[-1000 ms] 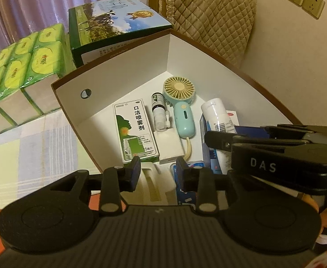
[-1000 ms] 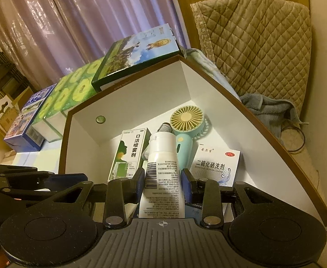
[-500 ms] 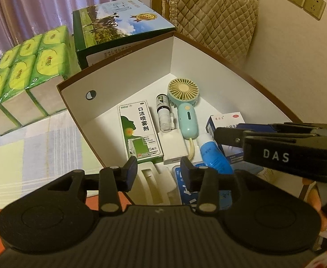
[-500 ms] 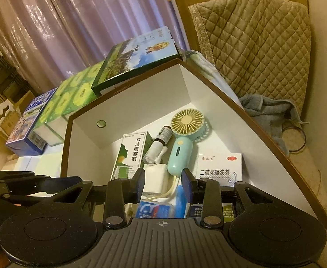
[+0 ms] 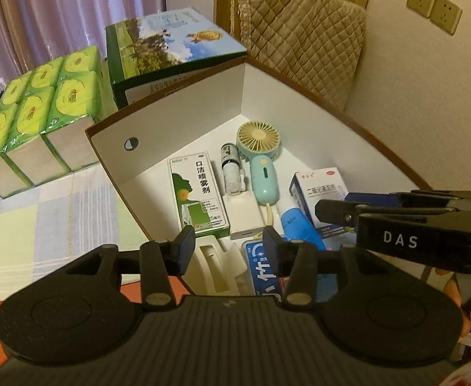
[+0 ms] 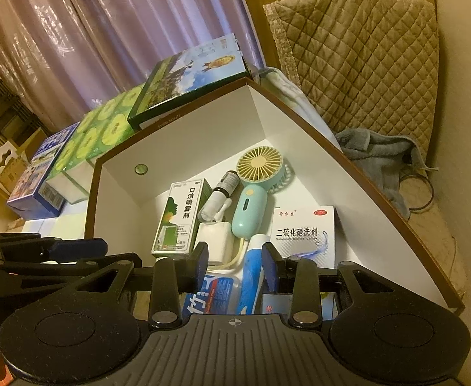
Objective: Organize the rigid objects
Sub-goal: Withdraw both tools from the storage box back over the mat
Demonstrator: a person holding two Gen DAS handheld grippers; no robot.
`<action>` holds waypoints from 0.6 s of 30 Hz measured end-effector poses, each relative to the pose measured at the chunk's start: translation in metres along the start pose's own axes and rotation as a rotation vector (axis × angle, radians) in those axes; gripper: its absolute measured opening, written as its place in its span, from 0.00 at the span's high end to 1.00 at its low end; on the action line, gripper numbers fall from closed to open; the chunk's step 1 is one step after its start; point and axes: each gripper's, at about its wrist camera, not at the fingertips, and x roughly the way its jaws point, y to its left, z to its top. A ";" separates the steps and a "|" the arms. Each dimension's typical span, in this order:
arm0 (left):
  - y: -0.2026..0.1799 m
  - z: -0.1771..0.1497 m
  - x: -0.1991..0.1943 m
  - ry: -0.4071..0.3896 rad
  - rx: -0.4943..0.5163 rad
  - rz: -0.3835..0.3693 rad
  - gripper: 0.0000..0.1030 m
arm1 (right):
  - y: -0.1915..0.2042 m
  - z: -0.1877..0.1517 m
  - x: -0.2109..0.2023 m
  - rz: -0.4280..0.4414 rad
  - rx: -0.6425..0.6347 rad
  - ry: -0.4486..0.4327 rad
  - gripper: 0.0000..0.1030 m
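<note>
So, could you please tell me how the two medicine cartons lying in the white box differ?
The green-and-white spray carton is narrow, printed with a head silhouette and vertical text; the white-and-blue carton is wider, with horizontal text and a red oval mark. The first lies by the left wall, the second toward the right. Both lie flat, face up.

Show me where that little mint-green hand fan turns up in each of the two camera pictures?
Left wrist view: the mint-green hand fan lies in the far corner of the white box, right of centre.
Right wrist view: the fan lies mid-picture, again in that far corner.
Shared landmark: the small spray bottle lying just left of the fan.
</note>
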 end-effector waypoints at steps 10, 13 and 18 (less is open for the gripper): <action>0.002 -0.018 -0.050 -0.133 0.008 -0.051 0.38 | 0.006 -0.013 -0.031 0.001 -0.004 -0.042 0.48; 0.008 -0.032 -0.070 -0.179 0.012 -0.042 0.35 | 0.014 -0.022 -0.048 0.006 -0.013 -0.079 0.39; 0.024 -0.059 -0.100 -0.217 -0.013 -0.025 0.35 | 0.032 -0.041 -0.073 -0.005 -0.032 -0.122 0.34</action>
